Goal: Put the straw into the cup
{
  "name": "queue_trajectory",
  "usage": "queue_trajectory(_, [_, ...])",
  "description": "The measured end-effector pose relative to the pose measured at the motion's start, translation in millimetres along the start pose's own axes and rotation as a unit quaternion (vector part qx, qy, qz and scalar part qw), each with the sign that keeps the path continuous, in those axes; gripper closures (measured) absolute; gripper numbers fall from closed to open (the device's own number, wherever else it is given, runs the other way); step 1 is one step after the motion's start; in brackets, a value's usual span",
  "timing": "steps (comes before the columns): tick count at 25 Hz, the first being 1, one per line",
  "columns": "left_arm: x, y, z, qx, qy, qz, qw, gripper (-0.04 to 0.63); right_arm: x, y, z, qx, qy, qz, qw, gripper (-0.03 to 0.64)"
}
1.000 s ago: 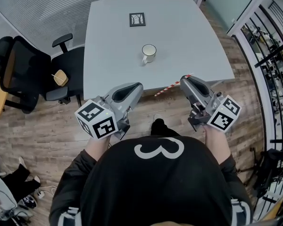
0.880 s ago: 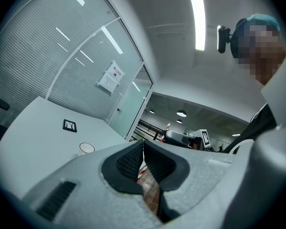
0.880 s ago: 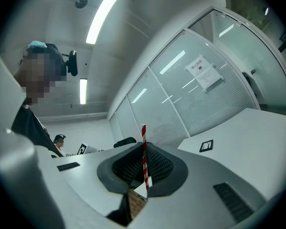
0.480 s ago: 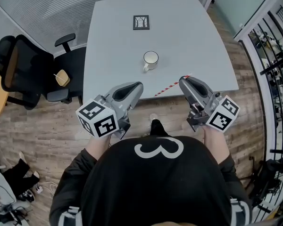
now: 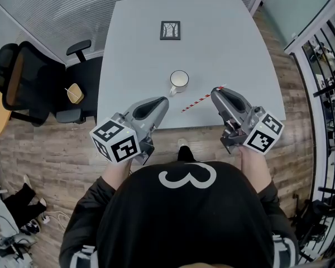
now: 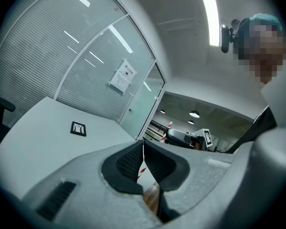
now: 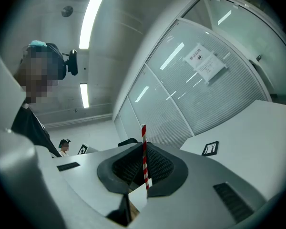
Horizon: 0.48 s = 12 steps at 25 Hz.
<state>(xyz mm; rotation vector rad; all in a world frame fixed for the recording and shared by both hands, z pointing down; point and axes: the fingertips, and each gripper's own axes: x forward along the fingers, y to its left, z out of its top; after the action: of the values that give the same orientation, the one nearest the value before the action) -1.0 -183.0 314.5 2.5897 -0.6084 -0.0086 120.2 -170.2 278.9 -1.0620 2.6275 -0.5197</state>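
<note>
A white cup point(image 5: 178, 80) with a handle stands on the grey table point(image 5: 139, 43), near its front edge. My right gripper point(image 5: 215, 91) is shut on a red-and-white striped straw point(image 5: 200, 100), which sticks out leftward over the table edge, just right of the cup. In the right gripper view the straw point(image 7: 144, 156) stands upright between the closed pads. My left gripper point(image 5: 164, 101) is shut and empty, hovering at the table's front edge below and left of the cup. In the left gripper view its jaws meet at the tip point(image 6: 143, 142).
A small framed black-and-white card point(image 5: 170, 30) lies at the table's far side. Black office chairs point(image 5: 28, 82) stand left of the table. A metal railing point(image 5: 329, 49) runs along the right. Wood floor lies between me and the table.
Both grippers have moved forward toward the table. The straw now hangs over the table edge, nearer the cup. Both stay shut.
</note>
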Motion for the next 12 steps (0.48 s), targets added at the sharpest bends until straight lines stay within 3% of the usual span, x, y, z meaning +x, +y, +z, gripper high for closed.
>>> queue_trajectory(12, [25.9,40.0,1.8,-0.024,0.001,0.032,0.9992,0.575,28.3,-56.5,19.5,-0.007,0.012,0.004,1.0,0.586])
